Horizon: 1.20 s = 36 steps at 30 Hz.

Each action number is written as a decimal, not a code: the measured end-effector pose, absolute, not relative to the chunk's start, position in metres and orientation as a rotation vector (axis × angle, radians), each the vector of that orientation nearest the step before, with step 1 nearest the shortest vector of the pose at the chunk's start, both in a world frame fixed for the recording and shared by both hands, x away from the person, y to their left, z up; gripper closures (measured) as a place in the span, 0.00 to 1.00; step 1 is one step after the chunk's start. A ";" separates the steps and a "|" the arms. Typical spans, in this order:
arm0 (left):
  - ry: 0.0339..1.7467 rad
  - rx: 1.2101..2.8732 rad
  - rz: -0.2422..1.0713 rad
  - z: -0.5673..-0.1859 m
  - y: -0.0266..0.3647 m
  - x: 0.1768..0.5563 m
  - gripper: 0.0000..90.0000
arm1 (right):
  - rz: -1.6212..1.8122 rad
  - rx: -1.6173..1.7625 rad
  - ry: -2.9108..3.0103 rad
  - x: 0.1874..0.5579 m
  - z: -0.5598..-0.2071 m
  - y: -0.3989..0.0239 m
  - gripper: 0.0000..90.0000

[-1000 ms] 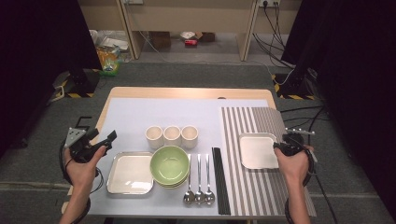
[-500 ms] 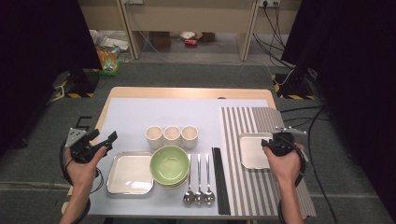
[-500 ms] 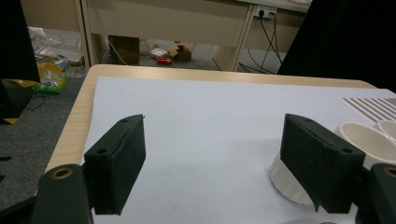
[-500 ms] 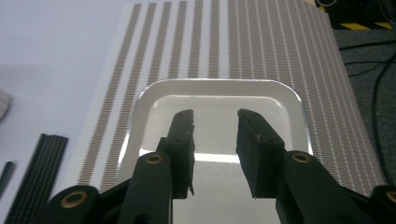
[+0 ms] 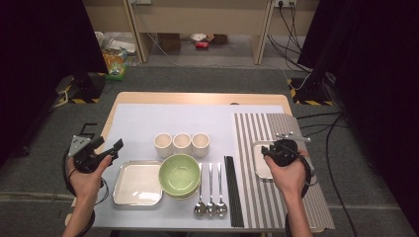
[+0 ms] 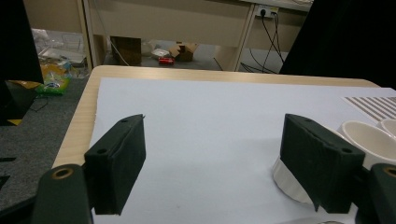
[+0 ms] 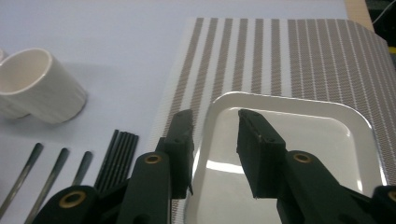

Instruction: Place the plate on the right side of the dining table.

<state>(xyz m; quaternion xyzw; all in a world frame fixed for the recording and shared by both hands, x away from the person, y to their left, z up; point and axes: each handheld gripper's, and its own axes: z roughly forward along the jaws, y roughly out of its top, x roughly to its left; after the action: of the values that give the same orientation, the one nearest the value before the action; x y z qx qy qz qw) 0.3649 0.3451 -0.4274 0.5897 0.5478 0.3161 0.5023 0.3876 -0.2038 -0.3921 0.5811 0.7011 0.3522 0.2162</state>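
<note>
The white plate (image 7: 299, 154) lies flat on the striped mat (image 5: 296, 197) at the right side of the surface (image 5: 197, 111). The right gripper (image 7: 215, 140) sits at the plate's left rim, one jaw outside the rim and one over the plate, with a small gap between them, not yet clamped. The plate looks hard, smooth and a bit slippery, and it could chip if it drops. The thin raised rim looks like the best place to pinch. The left gripper (image 6: 212, 158) hangs with its jaws wide apart, holding nothing, just beside a white cup (image 6: 369, 135).
</note>
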 end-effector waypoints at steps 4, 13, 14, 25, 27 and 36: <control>1.323 1.426 0.766 -0.427 0.345 0.365 0.24 | 0.989 1.586 1.966 0.385 -0.389 -0.193 0.73; 1.322 1.430 0.767 -0.427 0.346 0.364 0.24 | 1.028 1.539 2.005 0.381 -0.381 -0.172 0.72; 1.321 1.431 0.768 -0.427 0.346 0.364 0.24 | 1.036 1.534 2.009 0.380 -0.380 -0.169 0.72; 1.321 1.433 0.770 -0.427 0.346 0.365 0.24 | 1.063 1.481 2.044 0.378 -0.375 -0.149 0.71; 1.323 1.433 0.769 -0.427 0.346 0.365 0.24 | 1.072 1.474 2.047 0.377 -0.373 -0.146 0.71; 1.324 1.438 0.775 -0.427 0.345 0.366 0.24 | 1.106 1.433 2.077 0.375 -0.367 -0.131 0.71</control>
<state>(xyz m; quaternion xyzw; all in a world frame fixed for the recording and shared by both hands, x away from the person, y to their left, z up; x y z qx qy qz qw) 0.3658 0.3447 -0.4269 0.5936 0.5466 0.3200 0.4964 0.3752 -0.1307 -0.3670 0.5105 0.7398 0.3941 0.1921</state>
